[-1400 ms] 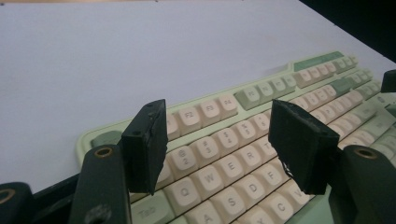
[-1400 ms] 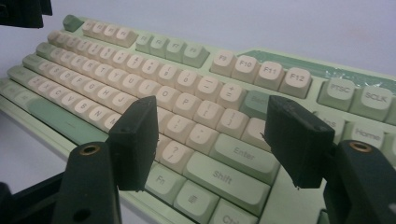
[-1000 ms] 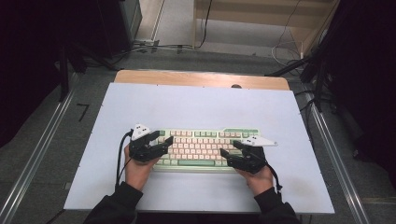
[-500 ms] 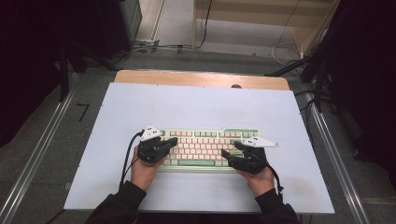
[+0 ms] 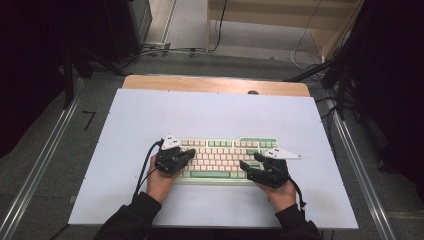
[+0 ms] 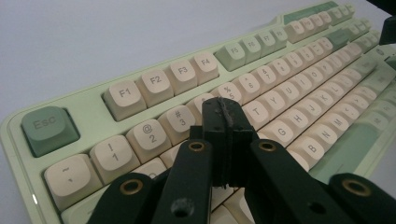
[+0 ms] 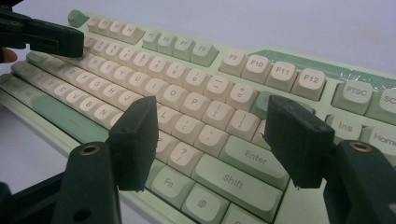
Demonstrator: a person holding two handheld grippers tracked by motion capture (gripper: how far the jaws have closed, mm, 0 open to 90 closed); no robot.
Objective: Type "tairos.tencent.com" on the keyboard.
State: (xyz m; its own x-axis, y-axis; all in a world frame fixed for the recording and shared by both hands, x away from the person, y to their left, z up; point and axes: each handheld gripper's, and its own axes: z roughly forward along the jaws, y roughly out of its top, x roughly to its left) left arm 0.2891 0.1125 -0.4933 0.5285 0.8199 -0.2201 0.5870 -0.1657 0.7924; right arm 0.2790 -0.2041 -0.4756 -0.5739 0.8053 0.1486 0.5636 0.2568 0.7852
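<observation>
Green keyboard (image 5: 225,159): lay mid-table, under both grippers.
Left gripper (image 6: 225,122): jaws pressed together over its number row; we feared it hitting two keys.
Right gripper (image 7: 212,140): jaws spread near Enter, empty.

Matt plastic keyboard (image 5: 225,157), smooth pale table (image 5: 150,115), wooden edge (image 5: 200,82), matt black jaws

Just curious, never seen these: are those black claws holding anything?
No. The left gripper is shut on nothing above the keyboard; the right gripper stands open over the keys.
</observation>
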